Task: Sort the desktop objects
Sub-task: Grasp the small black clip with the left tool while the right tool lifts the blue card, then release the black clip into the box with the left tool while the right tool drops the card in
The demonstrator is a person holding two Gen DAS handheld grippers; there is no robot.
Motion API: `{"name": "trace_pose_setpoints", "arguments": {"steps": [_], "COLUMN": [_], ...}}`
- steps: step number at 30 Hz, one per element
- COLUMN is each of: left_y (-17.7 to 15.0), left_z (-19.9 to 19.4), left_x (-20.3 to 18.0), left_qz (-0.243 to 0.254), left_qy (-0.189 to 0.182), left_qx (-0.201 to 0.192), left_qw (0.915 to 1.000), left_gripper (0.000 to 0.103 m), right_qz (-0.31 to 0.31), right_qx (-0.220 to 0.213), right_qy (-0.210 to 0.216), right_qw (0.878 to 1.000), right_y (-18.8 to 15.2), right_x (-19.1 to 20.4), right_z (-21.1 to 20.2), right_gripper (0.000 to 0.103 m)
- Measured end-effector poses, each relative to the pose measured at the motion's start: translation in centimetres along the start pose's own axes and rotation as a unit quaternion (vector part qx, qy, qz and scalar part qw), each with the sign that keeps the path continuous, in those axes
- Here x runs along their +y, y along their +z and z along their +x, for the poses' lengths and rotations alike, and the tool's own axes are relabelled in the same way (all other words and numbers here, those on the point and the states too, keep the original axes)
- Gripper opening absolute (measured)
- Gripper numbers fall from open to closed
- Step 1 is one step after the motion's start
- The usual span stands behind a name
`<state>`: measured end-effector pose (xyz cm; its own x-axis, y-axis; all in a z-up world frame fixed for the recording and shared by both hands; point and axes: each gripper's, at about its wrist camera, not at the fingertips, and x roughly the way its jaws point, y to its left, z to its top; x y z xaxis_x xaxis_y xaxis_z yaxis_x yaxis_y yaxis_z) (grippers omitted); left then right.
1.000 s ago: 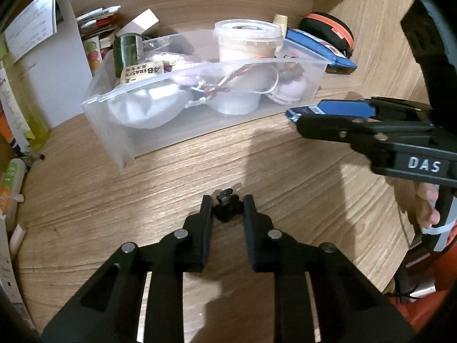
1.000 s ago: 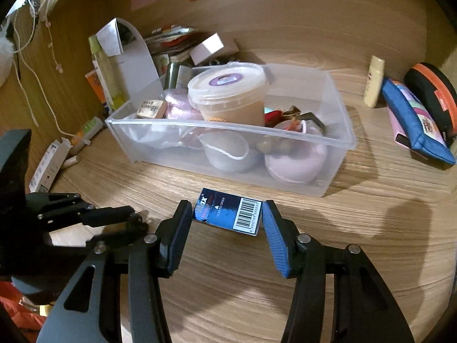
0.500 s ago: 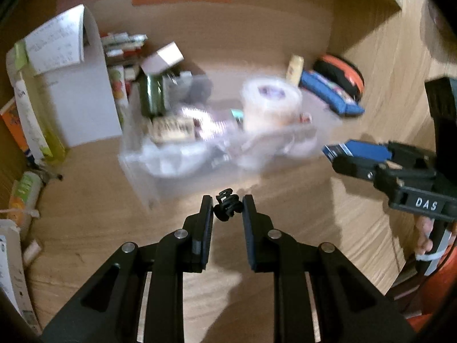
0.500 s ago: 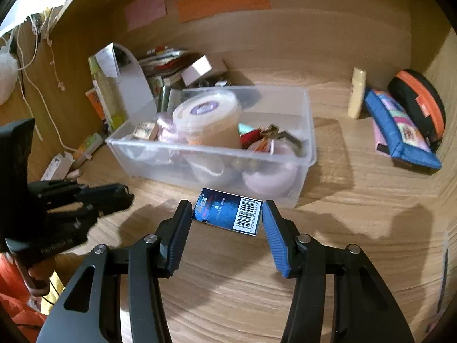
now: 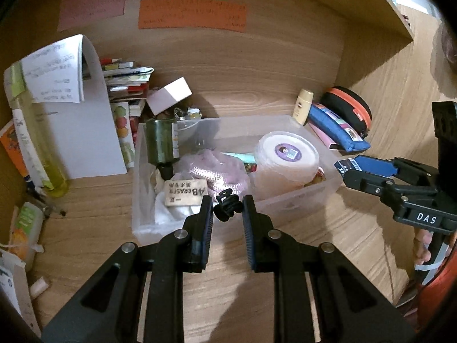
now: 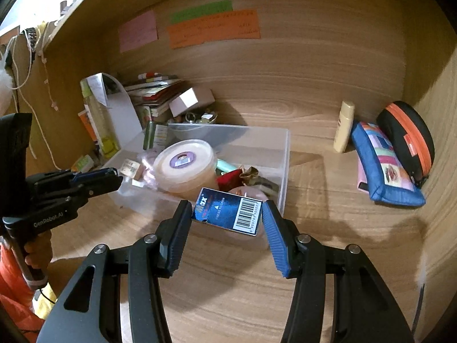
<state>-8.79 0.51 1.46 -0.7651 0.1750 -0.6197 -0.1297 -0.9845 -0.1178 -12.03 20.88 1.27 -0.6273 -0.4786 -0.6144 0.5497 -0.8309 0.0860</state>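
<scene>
The left claw (image 5: 227, 210) is clamped on a small black plastic hair clip (image 5: 226, 207), poised above the clear plastic storage bin (image 5: 300, 200) on the wooden worktop (image 5: 328, 243). The right claw (image 6: 227, 214) pinches a flat blue barcoded staple box (image 6: 228, 213) by its ends, likewise over the bin, apparently both ready for dropping in.

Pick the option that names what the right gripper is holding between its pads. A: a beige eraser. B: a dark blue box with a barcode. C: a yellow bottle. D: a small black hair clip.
B: in the right wrist view the right gripper has its pads pressed on both ends of the dark blue box with a barcode, while the small black hair clip sits in the left gripper.
</scene>
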Motion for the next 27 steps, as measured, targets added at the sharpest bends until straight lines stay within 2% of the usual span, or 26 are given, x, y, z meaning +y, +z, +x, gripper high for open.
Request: {"name": "trace_pose_setpoints", "arguments": {"steps": [12, 19, 23, 27], "left_y": [0.3, 0.3, 0.3, 0.4], "left_z": [1.6, 1.6, 1.4, 0.6], "left_x": [0.4, 0.4, 0.5, 0.3], "left_qz": [-0.001, -0.002, -0.002, 0.001], "left_qy": [-0.007, -0.008, -0.01, -0.01], "left_qx": [0.0, 0.0, -0.002, -0.013], "left_qw": [1.0, 1.0, 0.9999, 0.9999], "left_gripper": [0.02, 0.02, 0.028, 0.029], "right_qz": [-0.011, -0.011, -0.009, -0.015], "right_qx": [0.022, 0.017, 0.018, 0.02], "right_qy": [-0.013, -0.017, -0.025, -0.023], "right_qw": [1.0, 1.0, 0.999, 0.999], "right_y": [0.6, 0.6, 0.7, 0.5], "right_x": [-0.3, -0.4, -0.4, 0.0], "right_z": [3.2, 3.3, 3.2, 2.8], "right_gripper": [0.048, 0.049, 0.053, 0.055]}}
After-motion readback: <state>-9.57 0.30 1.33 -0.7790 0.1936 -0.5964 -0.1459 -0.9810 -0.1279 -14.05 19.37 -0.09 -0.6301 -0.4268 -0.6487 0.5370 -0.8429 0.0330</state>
